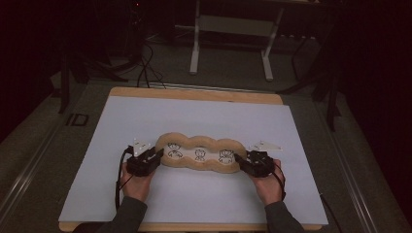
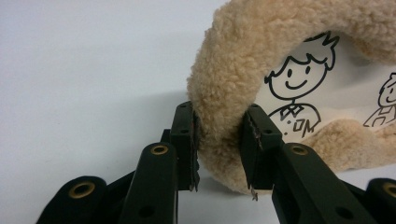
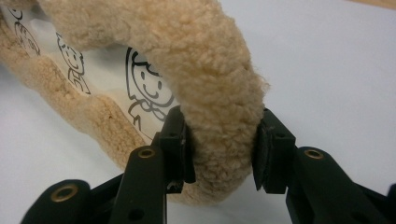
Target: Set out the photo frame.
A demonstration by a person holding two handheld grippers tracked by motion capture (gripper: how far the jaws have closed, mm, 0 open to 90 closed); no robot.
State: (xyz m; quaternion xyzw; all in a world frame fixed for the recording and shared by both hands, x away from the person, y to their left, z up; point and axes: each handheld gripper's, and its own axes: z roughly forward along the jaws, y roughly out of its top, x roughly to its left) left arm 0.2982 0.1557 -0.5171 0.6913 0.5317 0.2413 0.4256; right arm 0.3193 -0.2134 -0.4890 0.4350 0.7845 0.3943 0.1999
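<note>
At mid-frame on the white tabletop (image 1: 145,121) lies a tan fleecy frame (image 1: 200,141) with cartoon figures, its left end between the left gripper (image 1: 156,156) jaws and its right end between the right gripper (image 1: 241,160) jaws, pads touching fleece.

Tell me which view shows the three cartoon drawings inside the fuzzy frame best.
The high view: all three cartoon drawings sit in a row inside the fuzzy frame. The left gripper view gives one figure close up and part of a second; the right gripper view shows them partly hidden by the frame's rim.
</note>
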